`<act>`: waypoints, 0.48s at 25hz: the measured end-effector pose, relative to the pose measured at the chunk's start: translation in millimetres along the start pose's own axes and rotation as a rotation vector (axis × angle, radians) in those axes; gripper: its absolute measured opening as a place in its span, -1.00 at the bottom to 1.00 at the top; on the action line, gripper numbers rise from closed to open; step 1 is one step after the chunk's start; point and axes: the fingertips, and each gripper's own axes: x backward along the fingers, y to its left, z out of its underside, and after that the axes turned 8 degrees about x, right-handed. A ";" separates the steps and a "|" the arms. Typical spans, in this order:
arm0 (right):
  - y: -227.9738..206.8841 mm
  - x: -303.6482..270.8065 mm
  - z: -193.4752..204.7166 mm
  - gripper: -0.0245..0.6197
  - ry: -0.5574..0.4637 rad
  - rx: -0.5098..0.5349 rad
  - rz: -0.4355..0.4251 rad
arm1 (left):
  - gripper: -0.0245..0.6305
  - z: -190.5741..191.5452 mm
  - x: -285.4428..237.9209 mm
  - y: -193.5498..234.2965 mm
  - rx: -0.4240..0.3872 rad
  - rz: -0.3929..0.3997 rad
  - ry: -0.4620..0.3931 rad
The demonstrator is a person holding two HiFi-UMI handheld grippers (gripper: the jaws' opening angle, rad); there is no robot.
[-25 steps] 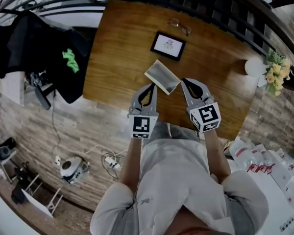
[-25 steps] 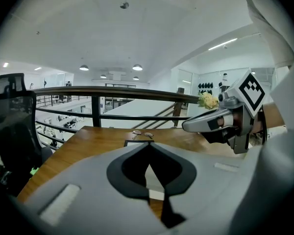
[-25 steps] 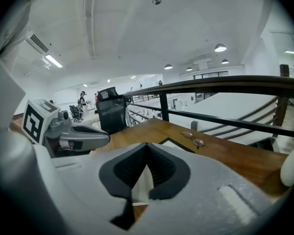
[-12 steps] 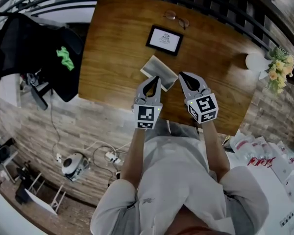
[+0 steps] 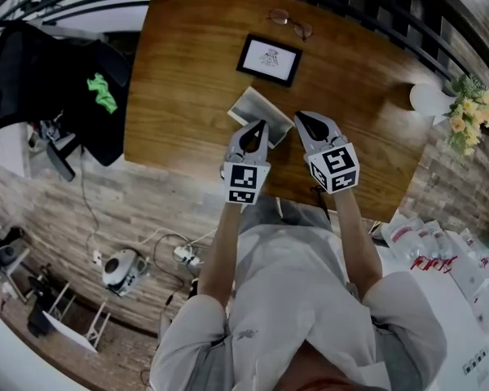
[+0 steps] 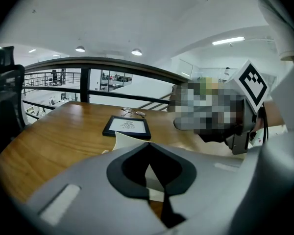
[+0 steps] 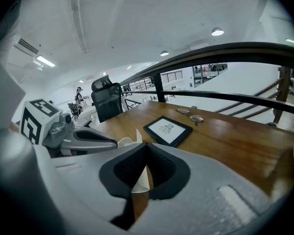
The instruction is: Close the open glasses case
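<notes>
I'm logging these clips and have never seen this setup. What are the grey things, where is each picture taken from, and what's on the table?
No robot here: a person holds a hand tool with two jaws in each hand, the left gripper and the right gripper. The head view looks down from the person's head; each gripper view looks along that tool's jaws. On the wooden table lie an open glasses case, a black-framed picture and glasses. Both grippers' jaws are together at the case, apparently holding nothing.
</notes>
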 end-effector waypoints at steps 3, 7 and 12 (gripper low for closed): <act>-1.2 -6.3 6.8 -0.91 0.022 0.004 -0.009 | -0.87 6.1 -7.7 -1.7 0.007 0.001 0.022; -0.2 -14.4 13.9 -0.91 0.044 0.007 -0.022 | -0.87 13.7 -18.8 -4.2 0.014 -0.001 0.051; 1.7 -20.8 20.4 -0.91 0.060 0.003 -0.028 | -0.87 19.2 -29.5 -7.2 0.024 0.000 0.067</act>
